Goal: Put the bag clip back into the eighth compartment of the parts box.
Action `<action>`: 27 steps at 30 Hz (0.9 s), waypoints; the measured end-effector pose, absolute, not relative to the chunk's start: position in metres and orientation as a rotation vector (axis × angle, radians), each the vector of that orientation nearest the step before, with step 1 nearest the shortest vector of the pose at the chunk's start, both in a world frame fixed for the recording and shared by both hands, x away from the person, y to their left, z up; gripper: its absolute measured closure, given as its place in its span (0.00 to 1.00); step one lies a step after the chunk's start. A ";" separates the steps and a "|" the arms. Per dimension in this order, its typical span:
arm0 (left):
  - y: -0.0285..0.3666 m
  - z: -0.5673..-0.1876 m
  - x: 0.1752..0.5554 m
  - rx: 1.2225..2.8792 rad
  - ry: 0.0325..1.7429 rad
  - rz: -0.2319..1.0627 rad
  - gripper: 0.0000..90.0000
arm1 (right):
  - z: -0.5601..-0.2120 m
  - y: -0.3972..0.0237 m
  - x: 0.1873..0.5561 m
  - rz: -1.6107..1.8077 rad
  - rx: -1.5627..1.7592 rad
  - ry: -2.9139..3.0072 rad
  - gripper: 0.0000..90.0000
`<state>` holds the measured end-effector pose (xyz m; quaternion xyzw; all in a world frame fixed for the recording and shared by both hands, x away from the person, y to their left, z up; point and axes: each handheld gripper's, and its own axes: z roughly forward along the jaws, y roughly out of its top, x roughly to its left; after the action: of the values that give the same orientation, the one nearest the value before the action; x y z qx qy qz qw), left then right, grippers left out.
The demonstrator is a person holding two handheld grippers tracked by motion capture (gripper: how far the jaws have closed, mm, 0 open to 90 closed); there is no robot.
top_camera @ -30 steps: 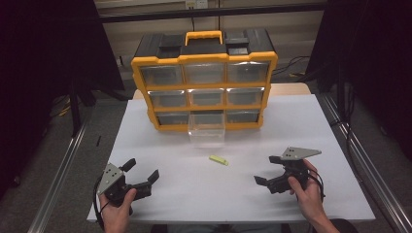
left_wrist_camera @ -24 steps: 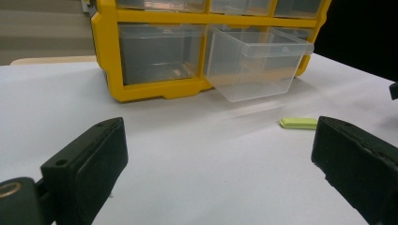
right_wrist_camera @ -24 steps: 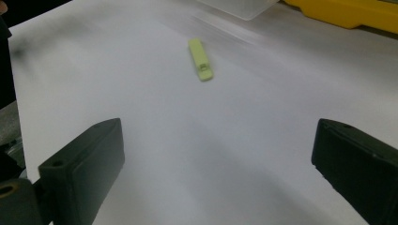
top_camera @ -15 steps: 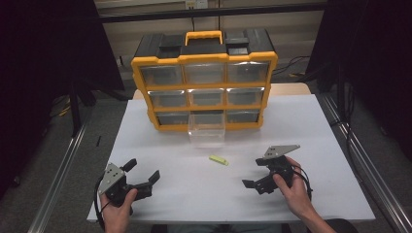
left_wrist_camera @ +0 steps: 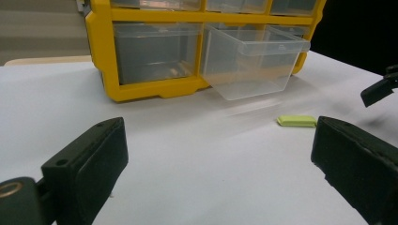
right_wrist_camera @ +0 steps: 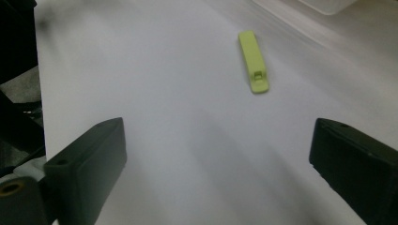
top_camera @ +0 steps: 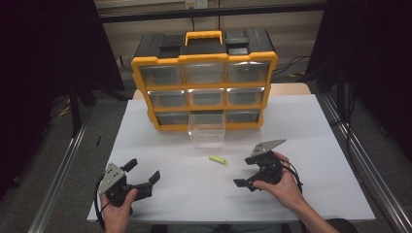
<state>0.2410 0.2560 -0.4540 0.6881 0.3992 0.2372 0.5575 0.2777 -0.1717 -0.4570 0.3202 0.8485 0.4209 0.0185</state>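
Observation:
A small yellow-green plastic piece (top_camera: pixel 218 160) lies flat on the white table (top_camera: pixel 301 126), just in front of a clear drawer (top_camera: pixel 207 135) pulled out of the bottom middle slot of a yellow and black drawer cabinet (top_camera: pixel 204 82). My right gripper (top_camera: pixel 245 171) is open and empty, a short way right of the piece and angled toward it. In the right gripper view the piece (right_wrist_camera: pixel 253 61) lies ahead of the open jaws (right_wrist_camera: pixel 218 140), slightly right of centre. My left gripper (top_camera: pixel 142 171) rests open at the front left; its view shows the piece (left_wrist_camera: pixel 296 121) and drawer (left_wrist_camera: pixel 253 61) beyond it.
The cabinet stands at the back of the table with its other clear drawers closed. Metal rails (top_camera: pixel 63 160) run along both sides of the table, over dark floor. White tabletop stretches between the two grippers. The right gripper's jaw tip (left_wrist_camera: pixel 378 89) pokes in at the right edge of the left gripper view.
My right gripper has moved left and a little forward toward the yellow-green piece, turning its jaws that way. The left gripper and the piece have stayed put.

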 end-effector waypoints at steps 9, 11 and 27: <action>0.256 -0.454 0.241 1.630 0.938 0.558 0.05 | -0.453 -0.159 0.289 1.299 0.970 2.680 0.05; 0.257 -0.454 0.241 1.646 0.933 0.562 0.05 | -0.453 -0.157 0.291 1.297 0.957 2.689 0.05; 0.256 -0.455 0.241 1.654 0.932 0.553 0.05 | -0.452 -0.140 0.308 1.180 0.958 2.795 0.08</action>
<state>0.2413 0.2563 -0.4551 0.6986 0.3936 0.2337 0.5499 0.3081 -0.1403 -0.4517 0.3011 0.8783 0.3708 -0.0203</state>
